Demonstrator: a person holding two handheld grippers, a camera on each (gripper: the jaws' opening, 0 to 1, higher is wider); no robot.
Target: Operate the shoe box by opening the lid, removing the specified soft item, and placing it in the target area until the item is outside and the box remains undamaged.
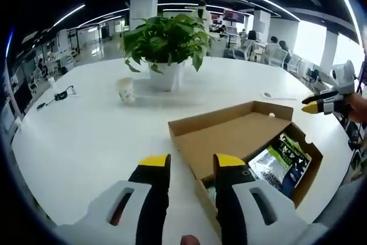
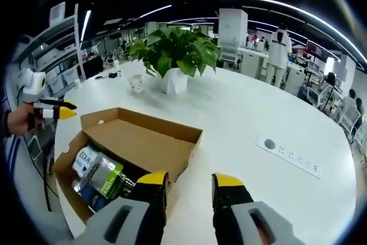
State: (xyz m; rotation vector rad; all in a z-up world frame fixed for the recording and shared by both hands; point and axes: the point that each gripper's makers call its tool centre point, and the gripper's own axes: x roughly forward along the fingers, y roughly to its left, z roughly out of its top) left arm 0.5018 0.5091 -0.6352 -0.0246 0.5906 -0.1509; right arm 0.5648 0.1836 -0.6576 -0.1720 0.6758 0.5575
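Note:
A brown cardboard shoe box [image 1: 298,185] [image 2: 67,185] lies on the white table [image 1: 86,136] [image 2: 258,113], its lid [image 1: 229,136] [image 2: 137,142] swung open with the plain inner face showing. Inside lies a soft packaged item [image 1: 281,162] [image 2: 100,176], glossy with green, white and blue print. My left gripper [image 1: 192,164] hovers open just short of the lid's near corner, nothing between its yellow-tipped fingers. My right gripper [image 2: 190,182] is open too, at the lid's edge on the opposite side. Each gripper also shows far off in the other's view: right gripper [image 1: 324,104], left gripper [image 2: 54,110].
A potted green plant [image 1: 166,44] [image 2: 178,53] in a white pot stands mid-table beside a small paper cup [image 1: 126,90] [image 2: 135,84]. A socket strip [image 2: 287,153] is set in the tabletop. A cable [image 1: 57,96] lies at the far left edge. Chairs and people sit beyond.

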